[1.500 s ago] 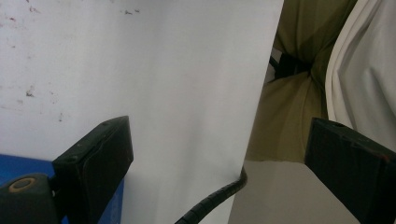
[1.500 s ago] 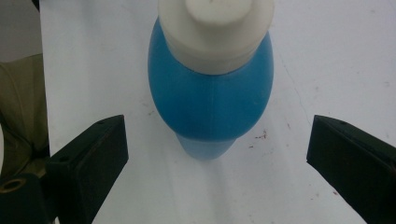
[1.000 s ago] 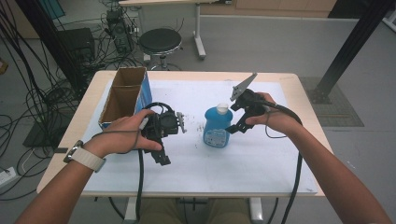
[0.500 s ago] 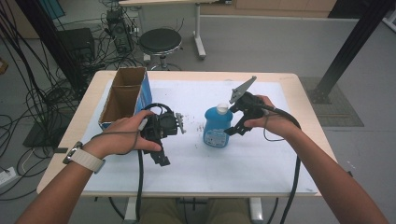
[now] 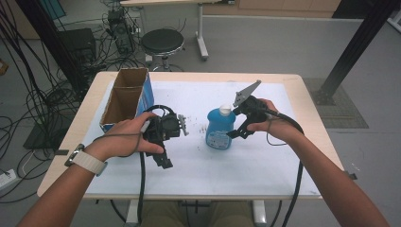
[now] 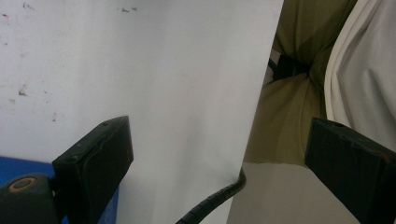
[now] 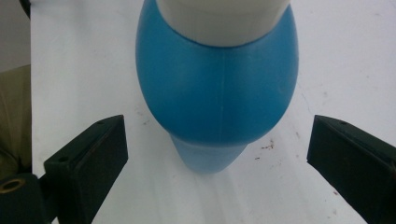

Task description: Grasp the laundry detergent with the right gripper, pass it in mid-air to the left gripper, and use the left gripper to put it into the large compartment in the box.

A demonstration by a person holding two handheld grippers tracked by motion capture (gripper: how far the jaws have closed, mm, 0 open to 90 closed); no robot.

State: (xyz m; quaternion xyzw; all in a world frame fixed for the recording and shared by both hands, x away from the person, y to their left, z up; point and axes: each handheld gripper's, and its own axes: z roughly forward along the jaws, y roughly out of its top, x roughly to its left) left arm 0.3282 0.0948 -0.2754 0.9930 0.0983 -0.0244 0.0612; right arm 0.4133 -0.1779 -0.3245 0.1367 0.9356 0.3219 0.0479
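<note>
The rounded blue plastic bottle with a white cap point(image 5: 220, 126) stands upright on the white sheet covering the table point(image 5: 246, 161), centred between the spread jaws of the right gripper point(image 7: 217, 154), which touch neither side of it. The left gripper point(image 6: 224, 154), held near an open cardboard box point(image 5: 124, 98), gapes wide with nothing between its jaws.

bottle point(image 7: 219, 88): smooth blue plastic with a soft sheen, I'd say; white cap looks matt
box point(image 5: 124, 99): plain brown cardboard, glossy blue print outside
table cover point(image 5: 213, 165): matt white sheet, speckled with marks
my gripper jaws: matt black pads, faintly textured
table point(image 5: 302, 90): pale wood edge
</note>
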